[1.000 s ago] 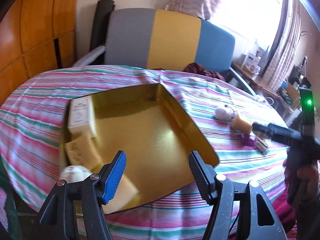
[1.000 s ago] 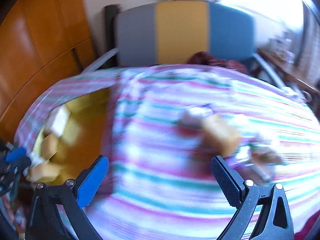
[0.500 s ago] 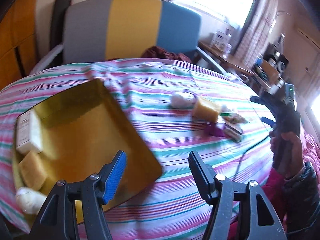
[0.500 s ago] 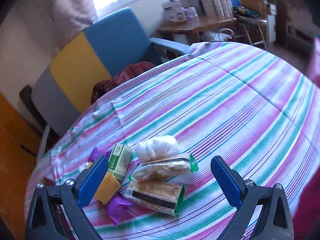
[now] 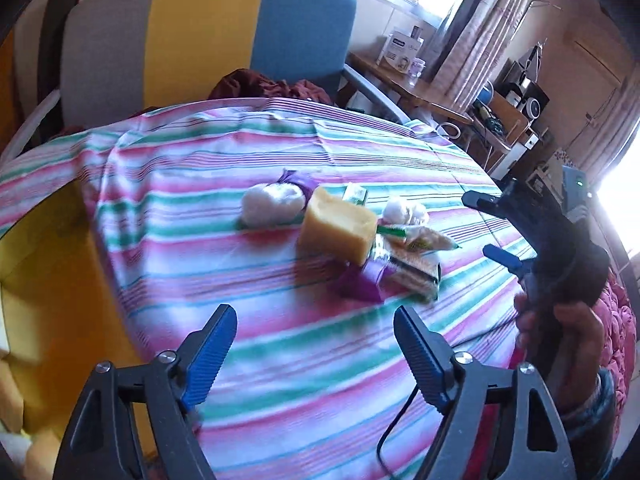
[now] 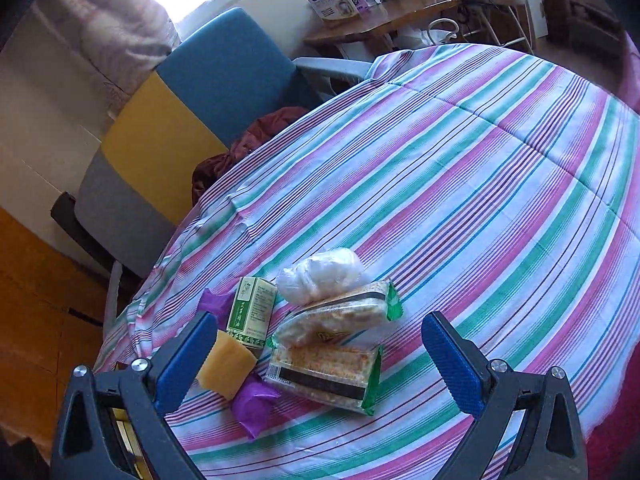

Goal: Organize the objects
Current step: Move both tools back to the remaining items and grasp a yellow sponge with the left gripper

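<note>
Left gripper (image 5: 314, 344) jaws have just been opening, now wide apart, nothing between; right gripper (image 6: 316, 360) spread too, empty, poised over the pile; sponge (image 5: 338, 230) sits at 12 o'clock of left gripper, tray (image 5: 44, 280) at 9; sponge is best approached squarely and clamped lightly; wrappers (image 6: 324, 372) touching it should be avoided.

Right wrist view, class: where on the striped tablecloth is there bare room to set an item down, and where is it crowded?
Bare striped tablecloth runs to the right of and beyond the white bundle. It is crowded near the right gripper, where the green box, yellow block, purple wrapper and cracker packs cluster.
</note>
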`<state>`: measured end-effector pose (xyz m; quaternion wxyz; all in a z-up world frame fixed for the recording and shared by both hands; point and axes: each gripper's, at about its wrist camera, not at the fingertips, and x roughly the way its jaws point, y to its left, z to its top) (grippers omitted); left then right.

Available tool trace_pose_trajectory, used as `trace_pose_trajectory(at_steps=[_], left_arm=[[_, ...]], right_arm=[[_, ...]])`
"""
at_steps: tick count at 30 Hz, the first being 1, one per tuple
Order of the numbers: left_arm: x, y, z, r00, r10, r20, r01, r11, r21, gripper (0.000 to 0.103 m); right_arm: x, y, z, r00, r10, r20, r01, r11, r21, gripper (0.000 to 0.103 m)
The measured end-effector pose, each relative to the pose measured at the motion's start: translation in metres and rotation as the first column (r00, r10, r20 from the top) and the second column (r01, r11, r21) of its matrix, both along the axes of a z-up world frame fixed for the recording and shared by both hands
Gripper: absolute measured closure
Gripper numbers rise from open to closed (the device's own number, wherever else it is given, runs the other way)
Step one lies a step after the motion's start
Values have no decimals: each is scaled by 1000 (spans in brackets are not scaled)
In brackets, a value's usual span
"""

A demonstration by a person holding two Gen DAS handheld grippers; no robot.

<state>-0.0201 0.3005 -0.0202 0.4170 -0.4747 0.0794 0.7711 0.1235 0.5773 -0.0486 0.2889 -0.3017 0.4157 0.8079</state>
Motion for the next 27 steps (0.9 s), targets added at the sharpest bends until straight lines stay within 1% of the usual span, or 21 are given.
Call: trace_pose_trajectory(at_steps=[3, 4, 6, 7, 9, 12, 16, 18, 21, 22, 25, 27], left_arm=[[-7, 21, -1, 999, -16, 28, 16, 1000, 16, 19], [-11, 28, -3, 998, -18, 53, 16, 999, 30, 17], [-21, 39, -9, 989, -17, 147, 8, 998, 56, 16], [-28, 44, -14, 977, 1, 212, -17, 997, 72, 16], [-37, 53, -22, 960, 23, 278, -49, 995, 88, 15], [-51, 68, -36, 934, 81, 348, -112, 991, 69, 15], [-73, 89, -59, 888, 157, 433, -183, 983, 20, 15], [-82, 98, -66, 876, 187, 444, -208, 978, -1, 15], [-92, 111, -74, 868, 216, 447, -225, 974, -35, 15], [-94, 116, -76, 871, 229, 435, -228, 972, -55, 14], [-96, 126, -83, 897, 236, 374, -204, 971, -121, 14], [-99, 122, -88, 908, 237, 345, -197, 969, -148, 14]], right_arm=[[0, 0, 0, 1000, 10, -12, -10, 1000, -14, 0], [0, 1, 0, 1000, 13, -14, -13, 1000, -20, 0], [0, 1, -2, 1000, 20, -21, -20, 999, -34, 0], [-1, 1, -2, 1000, 23, -20, -24, 999, -38, 0], [-2, 2, -4, 999, 29, -19, -30, 998, -46, 0], [-4, 2, -5, 999, 37, -24, -39, 998, -56, 0], [-5, 2, -6, 998, 46, -33, -48, 997, -64, 0], [-5, 1, -6, 998, 53, -35, -55, 996, -66, 0], [-6, 1, -7, 998, 60, -36, -63, 995, -73, 0], [-6, 1, -7, 997, 61, -37, -64, 995, -77, 0], [-8, 2, -10, 997, 69, -30, -71, 994, -82, 0], [-9, 1, -11, 996, 80, -29, -82, 993, -88, 0]])
